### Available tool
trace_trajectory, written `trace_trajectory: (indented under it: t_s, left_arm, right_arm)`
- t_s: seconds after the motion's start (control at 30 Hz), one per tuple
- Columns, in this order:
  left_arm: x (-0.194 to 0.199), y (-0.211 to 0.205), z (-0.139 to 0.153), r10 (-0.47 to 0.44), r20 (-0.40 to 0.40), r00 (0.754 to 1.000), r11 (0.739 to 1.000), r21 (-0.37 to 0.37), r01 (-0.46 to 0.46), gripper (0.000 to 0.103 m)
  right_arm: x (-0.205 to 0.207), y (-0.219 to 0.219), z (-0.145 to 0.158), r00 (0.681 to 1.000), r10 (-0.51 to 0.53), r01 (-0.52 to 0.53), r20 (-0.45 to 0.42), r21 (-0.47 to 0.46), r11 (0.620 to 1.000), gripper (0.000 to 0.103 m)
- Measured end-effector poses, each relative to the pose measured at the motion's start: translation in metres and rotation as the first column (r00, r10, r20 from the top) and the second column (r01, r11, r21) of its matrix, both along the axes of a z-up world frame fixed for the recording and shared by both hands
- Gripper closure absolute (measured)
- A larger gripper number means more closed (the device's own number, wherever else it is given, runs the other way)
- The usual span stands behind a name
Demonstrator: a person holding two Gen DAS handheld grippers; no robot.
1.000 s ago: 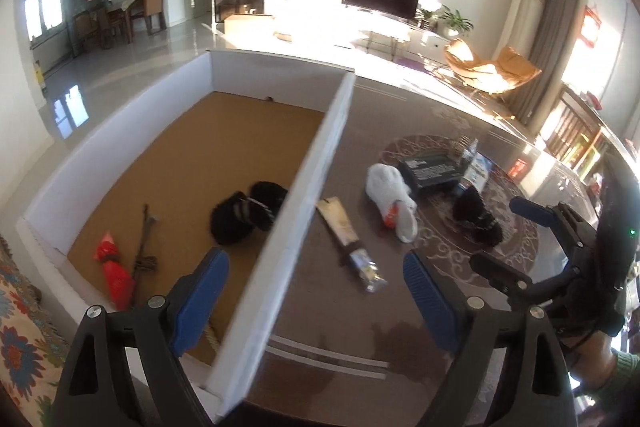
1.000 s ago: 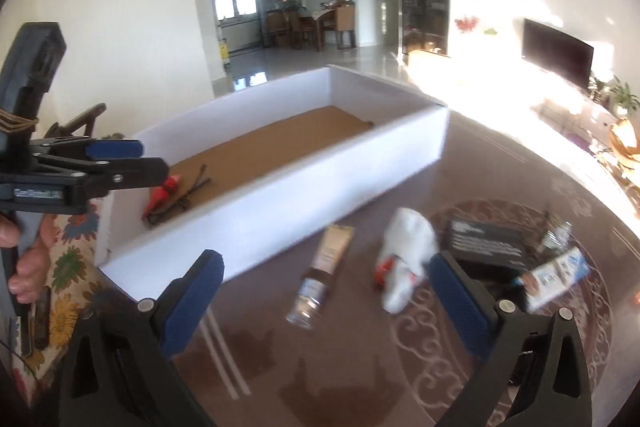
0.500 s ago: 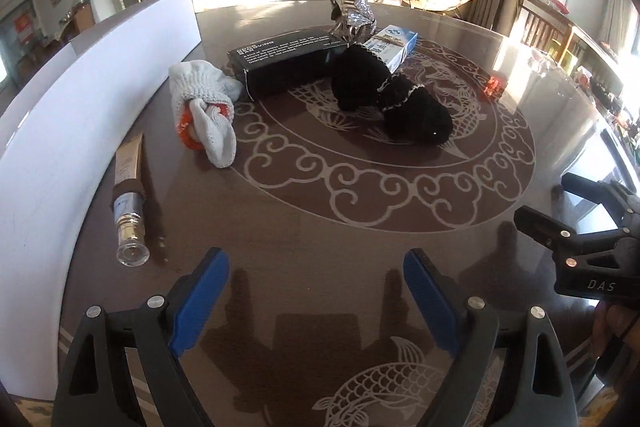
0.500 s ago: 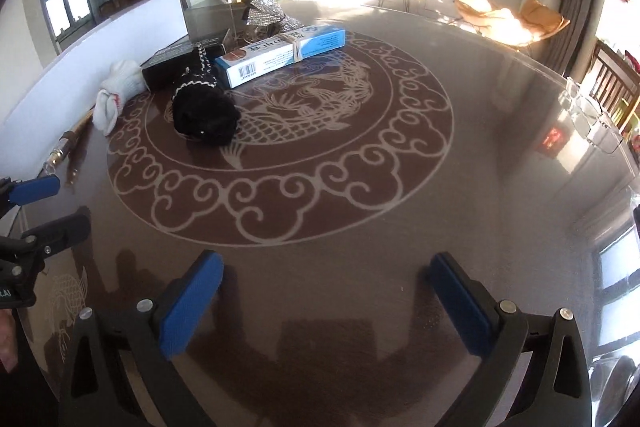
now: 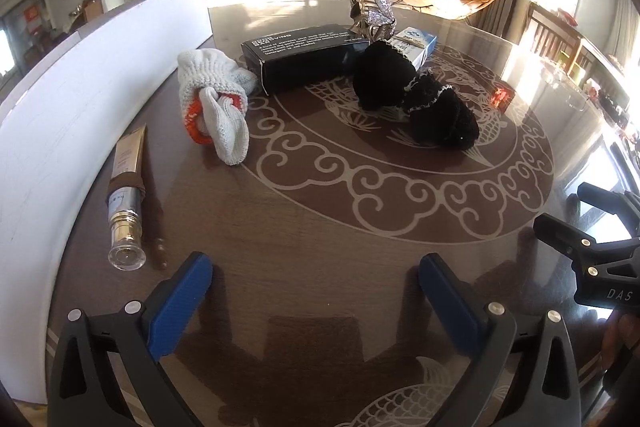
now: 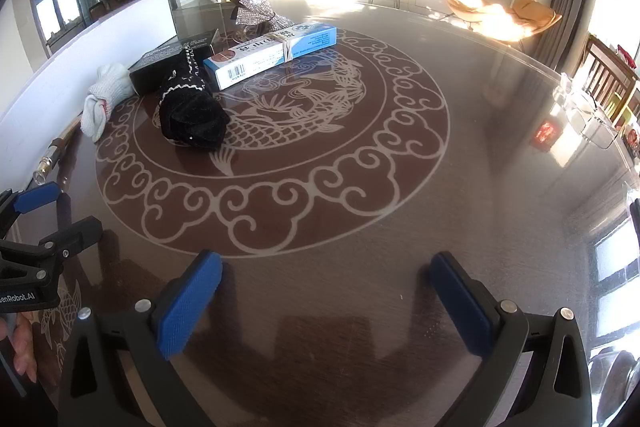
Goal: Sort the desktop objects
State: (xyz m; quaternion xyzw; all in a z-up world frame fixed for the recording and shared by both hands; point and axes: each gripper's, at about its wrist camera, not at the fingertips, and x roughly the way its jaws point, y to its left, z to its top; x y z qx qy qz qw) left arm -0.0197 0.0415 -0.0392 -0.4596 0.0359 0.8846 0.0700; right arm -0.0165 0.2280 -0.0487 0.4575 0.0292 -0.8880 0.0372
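On the round brown table lie a cosmetic tube (image 5: 126,203), a white knit glove with orange trim (image 5: 214,107), a black box (image 5: 304,57), a black fuzzy item (image 5: 416,99), a blue-white box (image 6: 272,53) and a glittery hair clip (image 5: 374,13). My left gripper (image 5: 314,297) is open and empty, low over the table's near edge, well short of the tube. My right gripper (image 6: 326,297) is open and empty over bare table, to the right of the black fuzzy item (image 6: 190,107).
A white-walled sorting box (image 5: 52,115) stands along the left of the table. The right gripper (image 5: 596,251) shows at the left wrist view's right edge. A clear glasses-like object (image 6: 588,115) lies at the table's far right edge.
Both grippers have swung away from the white box toward the table's middle, then edged slightly closer to the objects. Both stay open and empty.
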Motion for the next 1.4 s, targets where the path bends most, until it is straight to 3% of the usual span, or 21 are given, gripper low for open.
trace_trajectory:
  t_s: [1.4]
  left_arm:
    - [-0.0025, -0.0038, -0.0015, 0.004, -0.001, 1.0, 1.0, -0.001, -0.004, 0.0]
  right_arm:
    - [0.0006, -0.0001, 0.0001, 1.0, 0.0, 0.0, 0.0, 0.0, 1.0, 0.0]
